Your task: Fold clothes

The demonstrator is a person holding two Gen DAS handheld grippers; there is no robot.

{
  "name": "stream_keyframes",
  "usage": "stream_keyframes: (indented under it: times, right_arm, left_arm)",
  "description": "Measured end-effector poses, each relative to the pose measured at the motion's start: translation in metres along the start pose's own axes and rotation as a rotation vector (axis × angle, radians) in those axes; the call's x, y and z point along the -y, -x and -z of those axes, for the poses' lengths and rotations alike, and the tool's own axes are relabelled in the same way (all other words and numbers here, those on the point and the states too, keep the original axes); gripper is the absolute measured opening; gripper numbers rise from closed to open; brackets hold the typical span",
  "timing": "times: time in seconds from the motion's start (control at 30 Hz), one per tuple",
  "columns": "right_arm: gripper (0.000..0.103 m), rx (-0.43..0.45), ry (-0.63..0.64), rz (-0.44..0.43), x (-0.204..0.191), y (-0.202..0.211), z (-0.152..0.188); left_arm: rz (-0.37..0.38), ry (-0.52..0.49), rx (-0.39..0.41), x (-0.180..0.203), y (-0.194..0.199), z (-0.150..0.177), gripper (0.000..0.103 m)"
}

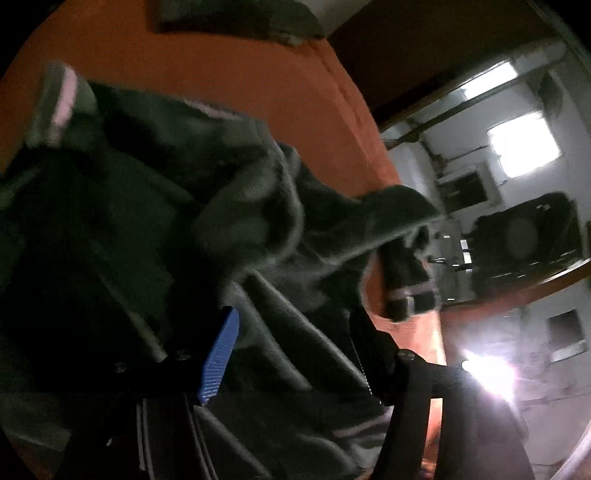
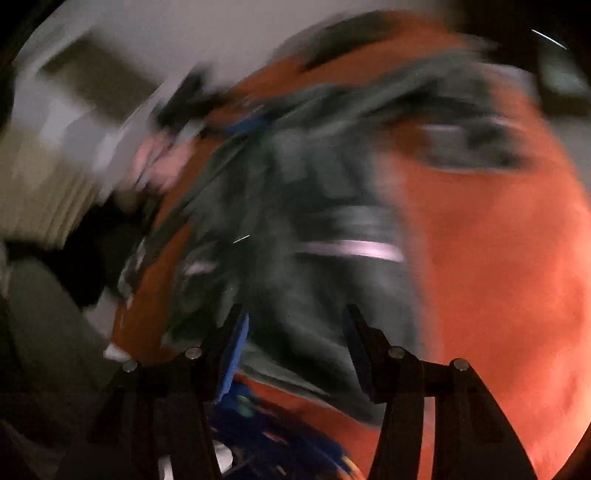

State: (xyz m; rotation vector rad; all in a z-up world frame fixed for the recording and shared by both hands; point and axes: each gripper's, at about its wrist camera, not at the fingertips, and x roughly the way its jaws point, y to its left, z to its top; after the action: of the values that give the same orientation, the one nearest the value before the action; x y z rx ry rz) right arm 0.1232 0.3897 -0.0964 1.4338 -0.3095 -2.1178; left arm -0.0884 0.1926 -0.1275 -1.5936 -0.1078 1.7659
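Orange bedsheet is covering the work surface; behind it a dim room with a bright window and a glaring lamp is showing.

Dark grey garment is lying bunched on the sheet, pink-striped cuff sticking up at the far left, one sleeve with a pale band trailing off the bed edge. It's rumpled and creased, not flat, not in a tidy fold.

My left gripper is sitting deep in the cloth. Fabric is running between the blue pad and the black finger opposite, but the gap looks wide, so I can't tell whether I'm actually pinching it or just buried in it.

My right gripper is spread wide, fingers apart, nothing clamped, garment directly ahead between them. That view is heavily smeared, so detail is poor. A second dark piece is lying at the far end of the sheet.

Judgement: I'm working the gather-and-spread stage or mid-fold, and the frames aren't settling which. Either way the next move is needing a firm pinch on a clear edge or hem with each gripper, then tension between them so the cloth is going flat, and keeping the hanging sleeve from dragging the rest off the bed.
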Motion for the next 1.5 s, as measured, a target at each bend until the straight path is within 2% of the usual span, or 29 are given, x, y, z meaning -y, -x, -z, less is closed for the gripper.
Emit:
stream_keyframes:
  times: [0.2,0.3,0.37,0.4,0.43,0.53,0.6,0.73,0.87,0.97,1.0,1.03,1.07,1.1,1.23,1.4,1.5]
  right_arm:
    - [0.050,-0.226,0.390,0.094,-0.095,-0.126,-0.002]
    - [0.049,-0.252,0.472,0.160,-0.103,-0.146,0.015]
    - [0.035,-0.256,0.485,0.196,-0.098,-0.157,0.022]
    - [0.015,-0.245,0.470,0.186,-0.095,-0.156,0.022]
    - [0.012,-0.224,0.436,0.152,-0.092,-0.150,0.020]
    - [0.012,-0.162,0.360,0.027,-0.087,-0.131,0.017]
    - [0.012,-0.171,0.372,-0.001,-0.090,-0.130,0.021]
    - [0.013,-0.229,0.338,0.040,-0.083,-0.150,0.029]
    - [0.021,-0.240,0.223,0.008,-0.068,-0.154,0.025]
    - [0.021,-0.240,0.235,0.009,-0.069,-0.154,0.026]
    - [0.021,-0.240,0.241,0.010,-0.069,-0.153,0.026]
    - [0.021,-0.239,0.244,0.010,-0.069,-0.152,0.026]
    - [0.021,-0.239,0.244,0.009,-0.069,-0.152,0.026]
    - [0.021,-0.239,0.240,0.006,-0.070,-0.151,0.026]
    - [0.021,-0.239,0.227,-0.004,-0.072,-0.148,0.025]
    - [0.021,-0.233,0.205,-0.014,-0.067,-0.146,0.026]
    - [0.021,-0.241,0.190,-0.020,-0.066,-0.147,0.027]
  left_arm:
    - [-0.016,0.035,-0.011,-0.020,-0.006,0.001,0.064]
    - [-0.023,0.052,-0.017,-0.029,-0.008,0.002,0.064]
    - [-0.029,0.064,-0.020,-0.036,-0.010,0.003,0.064]
    - [-0.031,0.069,-0.022,-0.039,-0.011,0.003,0.064]
    - [-0.034,0.075,-0.024,-0.042,-0.012,0.003,0.064]
    - [-0.042,0.093,-0.030,-0.052,-0.015,0.004,0.064]
    - [-0.046,0.095,-0.035,-0.055,-0.018,0.003,0.064]
    - [-0.049,0.088,-0.051,-0.050,-0.029,-0.001,0.064]
    - [-0.052,0.077,-0.062,-0.048,-0.041,-0.004,0.064]
    - [-0.032,0.080,-0.073,-0.045,-0.053,-0.005,0.064]
    - [-0.037,0.070,-0.053,-0.041,-0.053,-0.005,0.061]
    - [-0.043,0.054,-0.022,-0.037,-0.053,-0.005,0.053]
    - [-0.053,0.035,0.002,-0.032,-0.052,-0.005,0.017]
    - [-0.075,0.008,0.026,-0.027,-0.050,-0.004,0.007]
    - [-0.117,-0.015,0.102,-0.023,-0.034,0.006,0.007]
    - [-0.225,0.067,0.202,-0.057,0.000,0.022,0.007]
    - [-0.257,0.135,0.135,-0.084,-0.016,0.027,0.007]
